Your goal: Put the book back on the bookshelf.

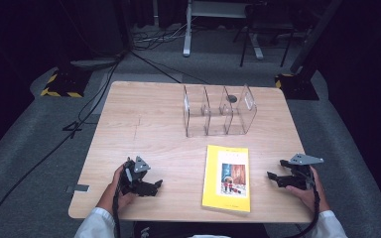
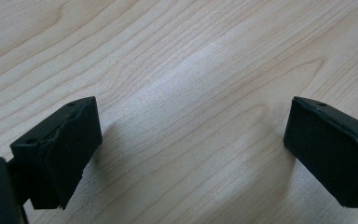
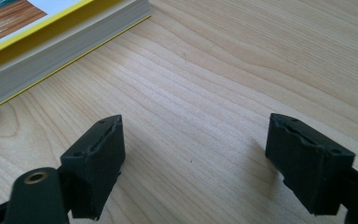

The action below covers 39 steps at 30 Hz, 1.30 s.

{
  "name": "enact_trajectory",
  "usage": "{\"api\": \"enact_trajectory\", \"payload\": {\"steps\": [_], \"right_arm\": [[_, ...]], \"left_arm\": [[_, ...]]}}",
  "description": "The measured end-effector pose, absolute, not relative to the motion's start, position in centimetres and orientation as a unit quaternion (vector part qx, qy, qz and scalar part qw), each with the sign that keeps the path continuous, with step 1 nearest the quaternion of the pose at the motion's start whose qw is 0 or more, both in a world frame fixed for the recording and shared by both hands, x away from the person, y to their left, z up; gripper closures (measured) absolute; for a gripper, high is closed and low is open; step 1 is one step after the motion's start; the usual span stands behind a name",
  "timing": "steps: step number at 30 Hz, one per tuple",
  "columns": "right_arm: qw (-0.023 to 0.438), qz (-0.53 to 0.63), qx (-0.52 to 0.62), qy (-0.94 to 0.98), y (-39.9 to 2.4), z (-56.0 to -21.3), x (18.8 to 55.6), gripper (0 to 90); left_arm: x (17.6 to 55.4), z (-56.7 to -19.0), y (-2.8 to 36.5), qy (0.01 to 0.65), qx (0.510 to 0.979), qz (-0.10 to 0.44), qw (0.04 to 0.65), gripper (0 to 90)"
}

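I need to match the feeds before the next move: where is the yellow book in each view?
High view: the book lies flat at lower centre, nearer the right hand-held gripper than the left.
Left gripper view: no book here, just wood between open jaws.
Right gripper view: the book's corner sits top left, page edges facing the camera.
Shared landmark: the table's pale wood grain.

Both of the person's forearms wear white sleeves, the cuffs ending just behind the left gripper (image 1: 151, 186) and the right gripper (image 1: 274, 177). Each gripper is matt black, topped by a grey three-cornered plate, with a black cable trailing back from it along the sleeve. Seen close, the left gripper (image 2: 193, 149) and right gripper (image 3: 193, 163) carry blocky black jaws with small screw holes in their upper faces, and a brass-coloured ringed hole sits beside the near jaw of each.
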State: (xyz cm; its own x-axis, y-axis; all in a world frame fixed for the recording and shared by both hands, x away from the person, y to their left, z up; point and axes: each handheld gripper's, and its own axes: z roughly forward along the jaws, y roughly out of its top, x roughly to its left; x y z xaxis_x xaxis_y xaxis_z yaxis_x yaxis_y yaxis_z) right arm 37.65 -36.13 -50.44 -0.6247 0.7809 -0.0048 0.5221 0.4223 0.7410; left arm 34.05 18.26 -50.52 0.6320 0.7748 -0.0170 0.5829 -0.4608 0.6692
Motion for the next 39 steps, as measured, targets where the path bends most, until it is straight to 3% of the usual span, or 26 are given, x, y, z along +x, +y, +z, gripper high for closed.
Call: {"api": "enact_trajectory", "payload": {"steps": [11, 21, 27, 31, 34, 39], "right_arm": [[0.155, 0.351, 0.362, 0.85, -35.5, -50.0, 37.6, 19.8], [0.115, 0.28, 0.238, 0.923, -30.2, -48.5, 36.3, 19.8], [0.088, 0.256, 0.213, 0.939, -28.7, -48.2, 36.1, 19.9], [0.084, 0.221, 0.189, 0.953, -27.5, -47.6, 35.8, 24.7], [0.057, 0.207, 0.176, 0.961, -26.7, -47.5, 35.7, 24.5], [0.048, 0.197, 0.167, 0.965, -26.0, -47.5, 35.9, 20.9]], "left_arm": [[33.4, -50.5, 18.0, 0.358, 0.862, 0.128, 0.336, 4.4], [32.8, -50.6, 17.2, 0.331, 0.872, 0.116, 0.34, 4.2], [32.6, -50.5, 16.3, 0.32, 0.877, 0.114, 0.34, 4.1], [32.5, -50.6, 15.8, 0.318, 0.878, 0.112, 0.341, 4.2], [32.4, -50.5, 15.4, 0.312, 0.88, 0.11, 0.342, 4.2], [32.4, -50.5, 15.2, 0.311, 0.88, 0.108, 0.342, 4.2]]}}
